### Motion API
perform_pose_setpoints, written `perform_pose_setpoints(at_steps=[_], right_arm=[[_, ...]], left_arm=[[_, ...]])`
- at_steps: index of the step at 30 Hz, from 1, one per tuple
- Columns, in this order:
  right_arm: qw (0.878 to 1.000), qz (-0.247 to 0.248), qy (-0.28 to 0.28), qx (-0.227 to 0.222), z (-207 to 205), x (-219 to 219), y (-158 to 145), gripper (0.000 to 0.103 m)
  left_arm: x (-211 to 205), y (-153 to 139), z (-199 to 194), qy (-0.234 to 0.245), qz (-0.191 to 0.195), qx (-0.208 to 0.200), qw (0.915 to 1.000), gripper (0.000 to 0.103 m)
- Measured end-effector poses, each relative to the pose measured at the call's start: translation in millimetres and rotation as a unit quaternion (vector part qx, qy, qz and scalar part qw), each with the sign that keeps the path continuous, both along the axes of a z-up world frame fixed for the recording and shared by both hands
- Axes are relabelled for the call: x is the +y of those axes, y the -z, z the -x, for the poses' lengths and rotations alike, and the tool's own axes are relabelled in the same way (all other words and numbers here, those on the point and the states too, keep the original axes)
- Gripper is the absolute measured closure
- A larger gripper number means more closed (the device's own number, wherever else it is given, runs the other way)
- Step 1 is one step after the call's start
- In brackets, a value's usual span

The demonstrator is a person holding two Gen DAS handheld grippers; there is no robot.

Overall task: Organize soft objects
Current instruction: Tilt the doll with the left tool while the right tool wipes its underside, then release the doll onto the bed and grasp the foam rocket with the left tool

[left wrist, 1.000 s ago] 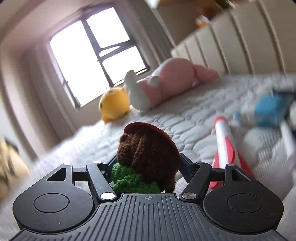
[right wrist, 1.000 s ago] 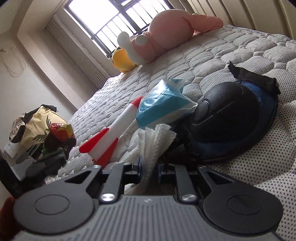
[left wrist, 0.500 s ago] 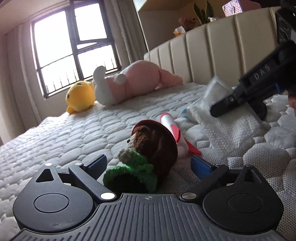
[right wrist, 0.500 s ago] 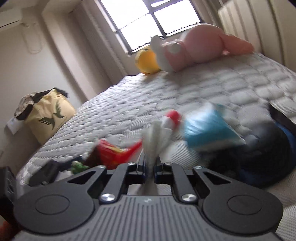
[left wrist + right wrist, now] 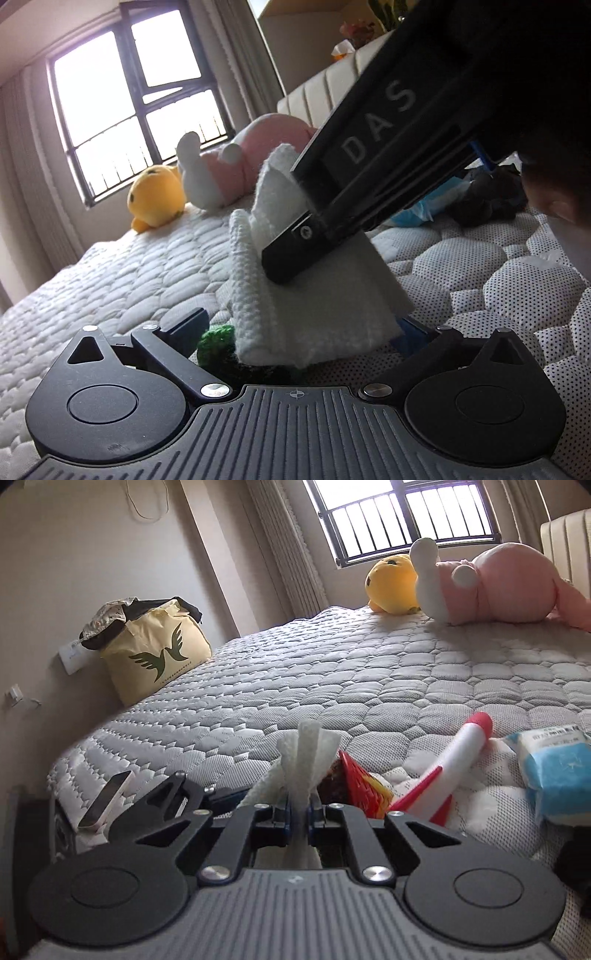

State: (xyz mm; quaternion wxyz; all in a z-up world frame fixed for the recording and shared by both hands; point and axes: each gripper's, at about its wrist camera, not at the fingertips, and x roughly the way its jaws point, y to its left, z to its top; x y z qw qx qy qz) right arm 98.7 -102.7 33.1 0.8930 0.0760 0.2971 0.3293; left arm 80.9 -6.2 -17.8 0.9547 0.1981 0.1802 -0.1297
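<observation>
White woven cloth (image 5: 306, 753) is pinched between the closed fingers of the right gripper (image 5: 299, 814); its folded end fans out above the fingertips. In the left wrist view the same cloth (image 5: 314, 295) hangs as a folded sheet from the right gripper (image 5: 295, 254), which enters from 2 o'clock and bears the printed letters "DAS" on its side.

Left gripper (image 5: 299, 328) stands wide, both fingers well apart, holding nothing. Between them lies a crocheted toy (image 5: 216, 341), green yarn showing, mostly covered by the hanging cloth. In the right wrist view the toy (image 5: 347, 781) shows brown with a red top, just beside the cloth at 3 o'clock.

Quilted grey mattress (image 5: 332, 672) carries all items. A red and white rocket toy (image 5: 458, 760) lies at 2 o'clock of the right gripper. A blue and white packet (image 5: 554, 771) sits at 3 o'clock; its printed writing is too small to read. A yellow plush (image 5: 393, 581) and a pink and white plush (image 5: 495, 587) rest touching each other at 1 o'clock, below the barred window (image 5: 402, 517).

A cream bag (image 5: 155, 653) with a dark green bird emblem stands off the mattress at 10 o'clock; the line of text beneath the emblem is illegible. A phone (image 5: 105, 801) lies at 9 o'clock near the mattress corner.
</observation>
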Motion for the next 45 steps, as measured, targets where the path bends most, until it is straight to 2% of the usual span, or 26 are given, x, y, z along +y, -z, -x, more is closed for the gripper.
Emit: perform_pose_setpoints(at_steps=[5,11,14,17,21,24,27,30,31,32,33,36,40,42,44,45], right_arm=[[0.999,0.034,0.033,0.006,6,-15,4,0.093],[0.995,0.058,0.075,0.026,3,-30,20,0.092],[0.994,0.066,0.091,0.018,6,-37,21,0.092],[0.989,0.088,0.118,-0.008,9,-47,19,0.092],[0.989,0.059,0.139,0.009,5,-68,16,0.092],[0.989,0.053,0.142,0.002,7,-74,13,0.092],[0.989,0.025,0.144,0.007,9,-85,14,0.092],[0.989,0.01,0.148,0.023,11,-96,23,0.092],[0.988,0.008,0.15,0.028,11,-100,26,0.092],[0.988,0.005,0.151,0.031,12,-103,29,0.092],[0.988,0.001,0.152,0.033,14,-107,31,0.092],[0.988,-0.015,0.15,0.033,17,-120,35,0.092],[0.986,-0.032,0.157,0.044,14,-136,45,0.092],[0.985,-0.043,0.157,0.052,11,-141,53,0.092],[0.985,-0.051,0.155,0.058,10,-144,59,0.092],[0.985,-0.056,0.153,0.059,10,-146,62,0.092]], left_arm=[[6,-1,-2,-0.003,0.017,0.003,0.9998,0.0],[7,0,-3,-0.004,0.017,0.003,0.9998,0.0],[6,0,-3,-0.005,0.013,0.0,0.9999,0.0],[4,-1,-3,-0.01,0.011,-0.003,0.9999,0.0],[4,0,-2,-0.012,0.012,-0.002,0.9999,0.0],[5,-1,-1,-0.011,0.016,-0.002,0.9998,0.0],[8,-3,1,-0.005,0.027,-0.008,0.9996,0.0],[7,-4,-5,0.005,0.024,0.008,0.9997,0.001],[5,-4,-8,0.004,0.017,0.013,0.9998,0.006],[3,-5,-12,-0.002,0.008,0.02,0.9998,0.035],[3,-5,-17,-0.011,0.002,0.029,0.9995,0.04],[8,-10,-25,-0.028,0.013,0.034,0.999,0.041],[15,-20,-45,-0.08,-0.004,0.014,0.9967,0.041],[20,-24,-61,-0.096,-0.008,0.024,0.9951,0.041],[20,-25,-70,-0.098,-0.02,0.029,0.9945,0.037],[18,-26,-73,-0.097,-0.029,0.03,0.9944,0.027]])
